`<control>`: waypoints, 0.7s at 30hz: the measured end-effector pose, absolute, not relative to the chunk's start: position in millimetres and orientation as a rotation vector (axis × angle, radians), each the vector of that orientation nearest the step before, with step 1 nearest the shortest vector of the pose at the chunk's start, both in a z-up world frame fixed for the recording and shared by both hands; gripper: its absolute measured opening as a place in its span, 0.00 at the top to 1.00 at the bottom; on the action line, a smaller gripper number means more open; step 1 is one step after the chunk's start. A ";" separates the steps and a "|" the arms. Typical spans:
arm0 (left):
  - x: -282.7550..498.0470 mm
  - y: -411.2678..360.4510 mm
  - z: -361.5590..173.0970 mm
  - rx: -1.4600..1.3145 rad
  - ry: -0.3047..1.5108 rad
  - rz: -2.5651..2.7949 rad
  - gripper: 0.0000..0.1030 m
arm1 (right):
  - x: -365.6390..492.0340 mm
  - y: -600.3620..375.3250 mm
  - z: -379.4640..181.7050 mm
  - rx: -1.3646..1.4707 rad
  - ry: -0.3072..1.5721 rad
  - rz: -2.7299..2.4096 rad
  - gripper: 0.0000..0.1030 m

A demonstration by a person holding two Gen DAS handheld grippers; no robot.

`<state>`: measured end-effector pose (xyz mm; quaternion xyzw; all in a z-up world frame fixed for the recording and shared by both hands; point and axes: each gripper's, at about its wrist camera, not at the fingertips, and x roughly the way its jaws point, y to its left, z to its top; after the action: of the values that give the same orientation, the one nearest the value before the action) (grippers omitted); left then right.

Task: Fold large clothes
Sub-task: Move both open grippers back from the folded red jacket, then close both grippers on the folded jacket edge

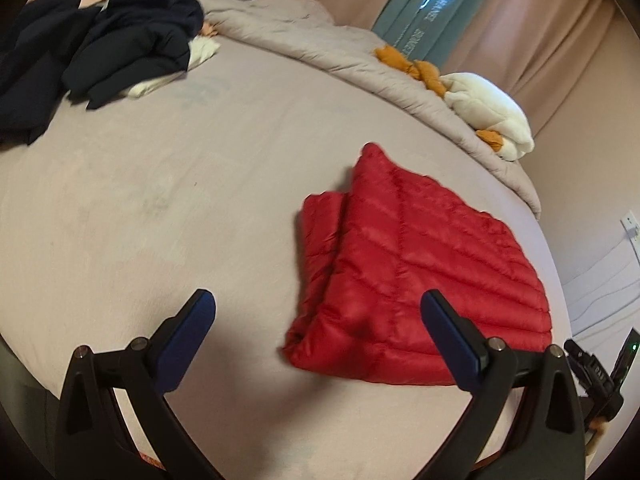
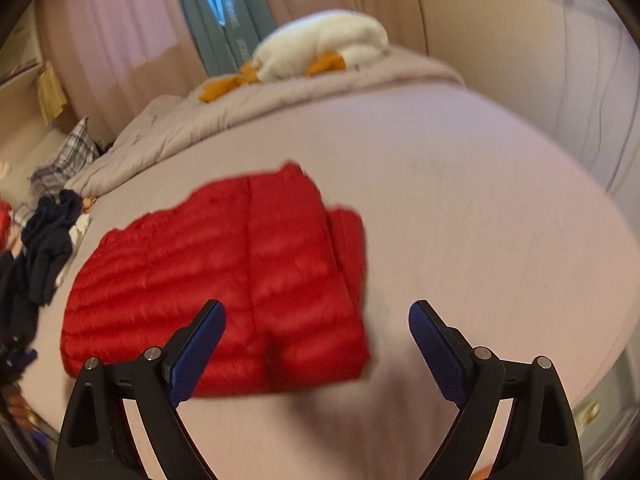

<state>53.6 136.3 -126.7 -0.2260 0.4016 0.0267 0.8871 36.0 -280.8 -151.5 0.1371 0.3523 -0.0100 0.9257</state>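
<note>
A red quilted puffer jacket [image 1: 416, 276] lies folded into a compact rectangle on the pale pink bed sheet [image 1: 160, 200]. It also shows in the right wrist view [image 2: 224, 284]. My left gripper [image 1: 318, 300] is open and empty, hovering just above the sheet at the jacket's near left corner. My right gripper [image 2: 318, 310] is open and empty, above the jacket's near right corner. Part of the other gripper's body [image 1: 596, 376] shows at the left wrist view's right edge.
A heap of dark navy clothes [image 1: 120, 40] lies at the far left of the bed, also seen in the right wrist view [image 2: 48, 240]. A bunched grey duvet [image 1: 320, 40] and a white-and-orange plush toy [image 1: 488, 116] line the far edge. Curtains [image 1: 520, 12] hang behind.
</note>
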 end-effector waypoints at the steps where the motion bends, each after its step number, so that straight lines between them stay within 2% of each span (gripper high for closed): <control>1: 53.7 136.7 -128.5 -0.472 0.842 0.055 0.00 | 37.5 -283.0 -156.3 0.295 0.739 -0.025 0.10; 21: 135.6 117.2 -185.7 -0.569 0.992 -0.155 0.00 | 83.8 -294.4 -184.4 0.369 0.822 0.151 0.10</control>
<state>135.6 117.2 -185.7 -0.2690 0.4689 -0.0734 0.8381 83.8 -294.4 -184.4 0.1780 0.3968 0.0729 0.8975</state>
